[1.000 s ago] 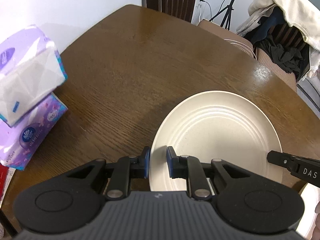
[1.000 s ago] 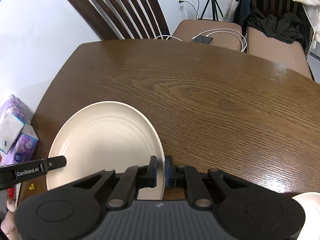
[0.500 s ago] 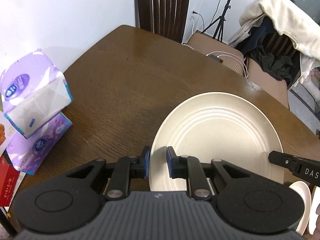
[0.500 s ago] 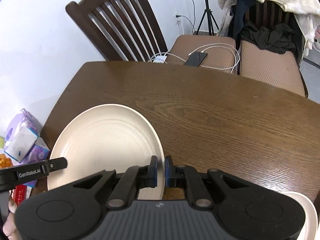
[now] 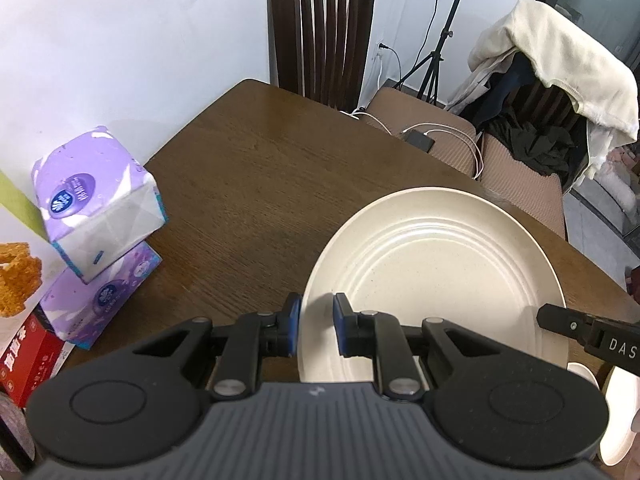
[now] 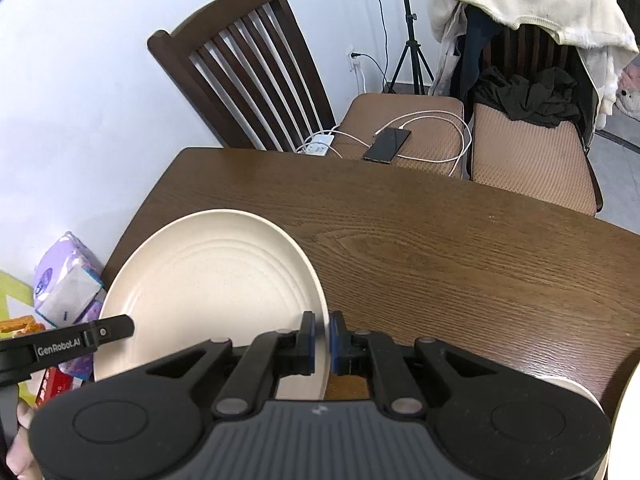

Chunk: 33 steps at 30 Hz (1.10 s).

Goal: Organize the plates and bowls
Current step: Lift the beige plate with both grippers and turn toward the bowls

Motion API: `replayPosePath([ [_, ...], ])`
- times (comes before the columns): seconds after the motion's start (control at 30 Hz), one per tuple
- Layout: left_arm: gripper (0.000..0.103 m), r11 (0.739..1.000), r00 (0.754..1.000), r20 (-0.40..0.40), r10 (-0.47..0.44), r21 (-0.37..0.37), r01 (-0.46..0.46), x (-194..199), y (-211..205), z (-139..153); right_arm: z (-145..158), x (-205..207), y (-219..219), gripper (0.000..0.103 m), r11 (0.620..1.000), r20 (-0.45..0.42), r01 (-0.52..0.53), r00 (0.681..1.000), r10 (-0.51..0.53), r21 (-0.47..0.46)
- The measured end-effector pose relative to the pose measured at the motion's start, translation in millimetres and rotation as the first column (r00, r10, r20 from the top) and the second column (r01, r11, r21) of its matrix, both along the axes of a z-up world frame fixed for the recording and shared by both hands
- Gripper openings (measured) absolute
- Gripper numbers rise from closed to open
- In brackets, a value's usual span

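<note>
Cream plate, stiff, likely light and slick, was pinched at opposite rims between left gripper fingers and right gripper fingers, above the worktop.

I am counting one large cream plate between my two grippers, the left gripper and the right gripper, over one brown wooden table. At the table's side I am seeing two purple tissue packs stacked one on the other, with one red box beside them. Beyond the far edge I am counting three chairs, one phone on a seat, one tripod and one pale garment.
</note>
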State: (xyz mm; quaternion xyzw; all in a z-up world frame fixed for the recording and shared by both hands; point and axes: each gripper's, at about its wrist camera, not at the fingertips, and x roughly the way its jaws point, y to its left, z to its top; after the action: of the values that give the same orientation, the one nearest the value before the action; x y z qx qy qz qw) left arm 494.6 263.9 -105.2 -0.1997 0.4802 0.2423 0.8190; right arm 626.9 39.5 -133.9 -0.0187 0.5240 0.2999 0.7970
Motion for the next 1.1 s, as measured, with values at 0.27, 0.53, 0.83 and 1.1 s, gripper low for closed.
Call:
replayPosePath([
  [0.27,0.018,1.0,1.0,0.005,-0.007,0.003,0.007,-13.9,-5.5,12.2,15.7,-10.4,-5.1,0.007,1.0,0.012,0.001,1.0,-0.001,-0.003],
  [0.53,0.018,1.0,1.0,0.017,-0.008,-0.004,0.008,-33.7,-6.9,22.7,25.5,-30.1,-10.3,0.007,1.0,0.015,0.002,1.0,-0.002,-0.003],
  [0.83,0.018,1.0,0.999,0.031,-0.012,-0.008,0.012,-55.5,-10.1,28.0,30.0,-53.1,-15.1,0.007,1.0,0.013,0.006,1.0,-0.006,-0.012],
  [1.1,0.018,1.0,0.999,0.046,-0.022,-0.011,0.022,-81.0,-18.2,32.2,35.0,-77.5,-23.8,0.007,1.0,0.031,0.013,0.999,-0.012,-0.016],
])
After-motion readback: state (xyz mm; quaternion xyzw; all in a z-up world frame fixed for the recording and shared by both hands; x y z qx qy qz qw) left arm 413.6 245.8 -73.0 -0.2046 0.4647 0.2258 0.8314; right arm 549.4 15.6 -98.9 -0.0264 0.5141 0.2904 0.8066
